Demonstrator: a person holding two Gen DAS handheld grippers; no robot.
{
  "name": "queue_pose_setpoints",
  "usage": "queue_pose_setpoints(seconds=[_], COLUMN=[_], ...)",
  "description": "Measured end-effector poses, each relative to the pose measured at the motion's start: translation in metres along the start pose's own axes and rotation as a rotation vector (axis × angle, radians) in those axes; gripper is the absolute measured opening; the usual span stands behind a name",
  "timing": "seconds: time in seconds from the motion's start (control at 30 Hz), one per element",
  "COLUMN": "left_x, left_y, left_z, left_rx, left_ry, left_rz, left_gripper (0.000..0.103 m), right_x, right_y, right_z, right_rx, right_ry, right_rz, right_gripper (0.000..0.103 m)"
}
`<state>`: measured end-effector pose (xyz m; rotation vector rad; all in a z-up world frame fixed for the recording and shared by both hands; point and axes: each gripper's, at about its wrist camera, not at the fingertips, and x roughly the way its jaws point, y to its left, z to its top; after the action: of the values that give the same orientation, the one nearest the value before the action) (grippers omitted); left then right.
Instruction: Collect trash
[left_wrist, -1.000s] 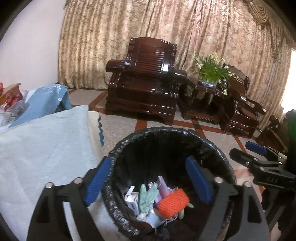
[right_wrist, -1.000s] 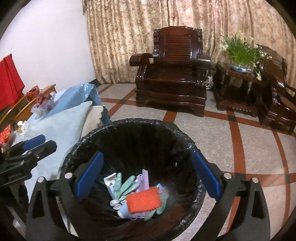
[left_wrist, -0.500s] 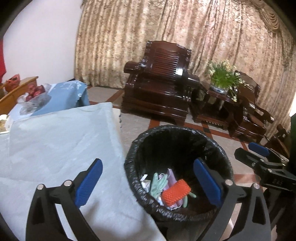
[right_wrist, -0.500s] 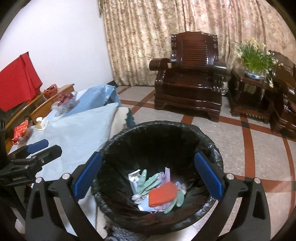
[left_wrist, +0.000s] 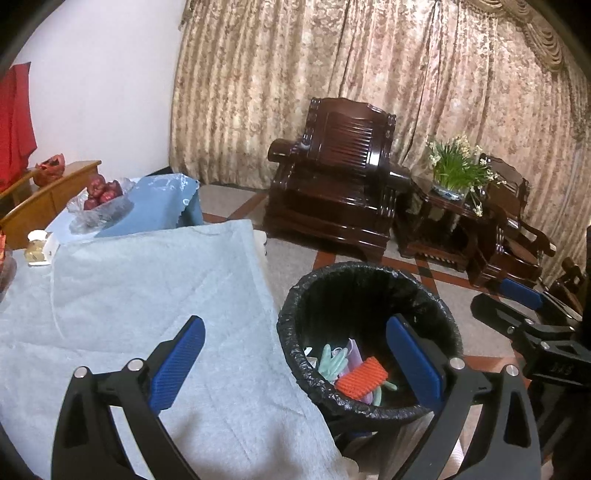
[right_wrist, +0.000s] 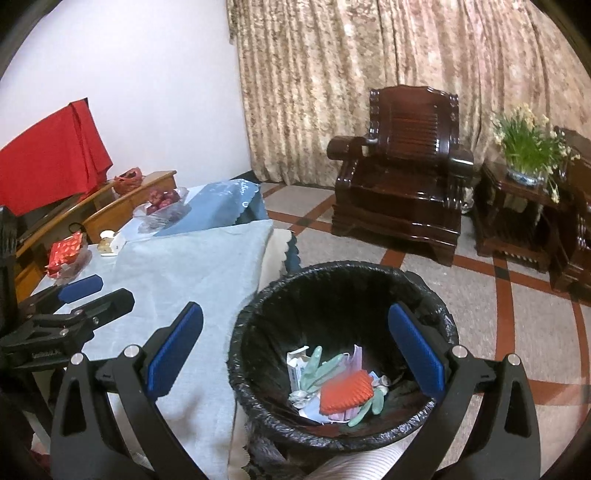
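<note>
A round bin with a black liner (left_wrist: 369, 269) (right_wrist: 332, 269) stands on the floor beside the table. Inside lie an orange ribbed sponge (left_wrist: 361, 377) (right_wrist: 345, 391), pale green gloves (left_wrist: 332, 363) (right_wrist: 317, 369), a lilac mask and a small white carton (right_wrist: 297, 365). My left gripper (left_wrist: 295, 362) is open and empty, above the table edge and the bin's left rim. My right gripper (right_wrist: 295, 354) is open and empty above the bin. Each gripper shows in the other's view, the right (left_wrist: 524, 314) and the left (right_wrist: 74, 306).
A light blue cloth (left_wrist: 129, 295) (right_wrist: 192, 273) covers the table left of the bin. At its far end are a bag of red fruit (left_wrist: 101, 197), a small jar (left_wrist: 35, 251) and a red packet (right_wrist: 66, 251). Dark wooden armchairs (left_wrist: 336, 184) and a plant table (left_wrist: 454, 184) stand behind.
Both grippers have pulled back and up from the bin and shifted left. More of the cloth-covered table has come into view. The trash in the bin has not moved.
</note>
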<state>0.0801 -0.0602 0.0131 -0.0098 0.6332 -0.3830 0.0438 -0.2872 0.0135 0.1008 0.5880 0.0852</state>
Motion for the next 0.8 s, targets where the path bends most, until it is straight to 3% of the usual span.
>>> queue_pose_setpoints(seconds=[0.8], left_x=[-0.05], left_y=[-0.004], left_z=[0.005], left_rx=[0.023], left_ry=[-0.114], left_rz=[0.046], left_gripper=[0.097], right_x=[-0.029], right_y=[0.026], right_z=[0.012], right_rx=[-0.04], right_ry=[-0.047], right_rz=[0.022], right_gripper=[0.098])
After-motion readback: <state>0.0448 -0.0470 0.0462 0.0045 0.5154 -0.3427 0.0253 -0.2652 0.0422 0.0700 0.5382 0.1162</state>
